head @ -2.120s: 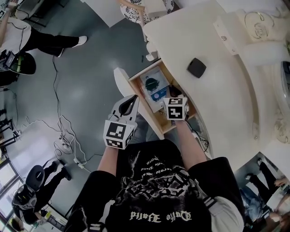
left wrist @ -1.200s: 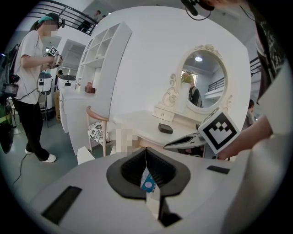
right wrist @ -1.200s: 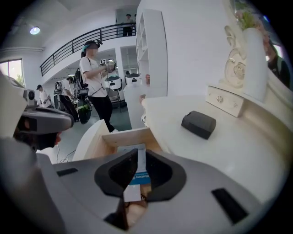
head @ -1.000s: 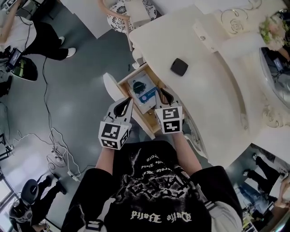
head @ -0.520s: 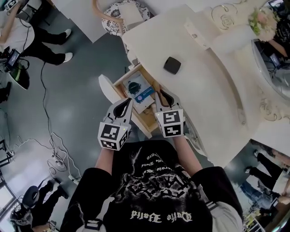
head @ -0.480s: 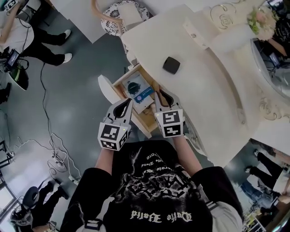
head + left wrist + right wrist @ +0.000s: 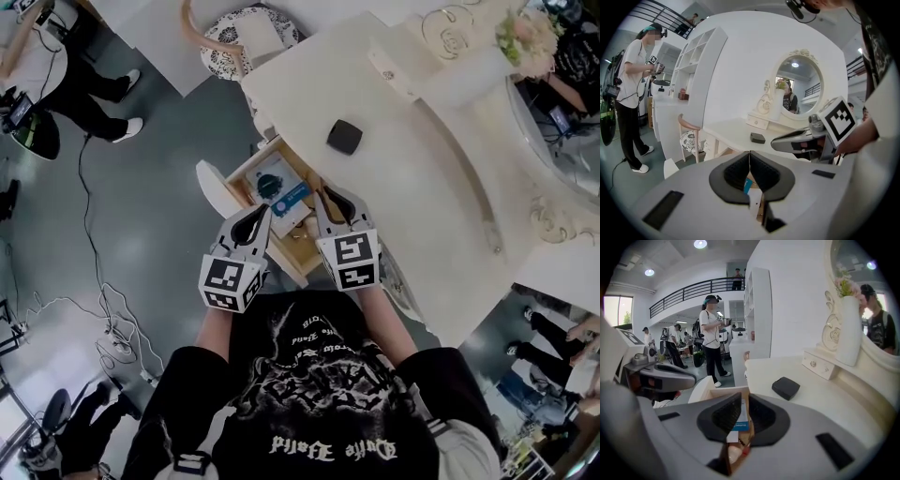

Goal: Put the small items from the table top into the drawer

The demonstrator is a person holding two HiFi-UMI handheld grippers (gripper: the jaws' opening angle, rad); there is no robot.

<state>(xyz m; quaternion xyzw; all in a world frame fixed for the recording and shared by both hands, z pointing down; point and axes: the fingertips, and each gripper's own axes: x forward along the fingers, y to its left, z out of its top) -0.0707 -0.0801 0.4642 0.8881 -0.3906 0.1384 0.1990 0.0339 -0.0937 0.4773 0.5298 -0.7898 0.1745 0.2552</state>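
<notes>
A small black box lies on the cream dressing table; it also shows as the black box and the black box. Below the table edge the wooden drawer stands pulled out, holding a white and blue packet. My left gripper hovers at the drawer's near corner, shut with nothing in it; its pads touch. My right gripper hangs over the drawer's near right side. Its jaws stand a narrow slit apart, holding nothing, with the packet seen through the slit.
A chair with a patterned seat stands beyond the drawer. At the table's back are a little drawer box, a white vase with flowers and a mirror. People stand on the grey floor at left; cables lie there.
My right gripper has pulled back out of the drawer toward the person. The left gripper has stayed by the drawer's near corner. The head view has shifted, so the table sits higher in it.
</notes>
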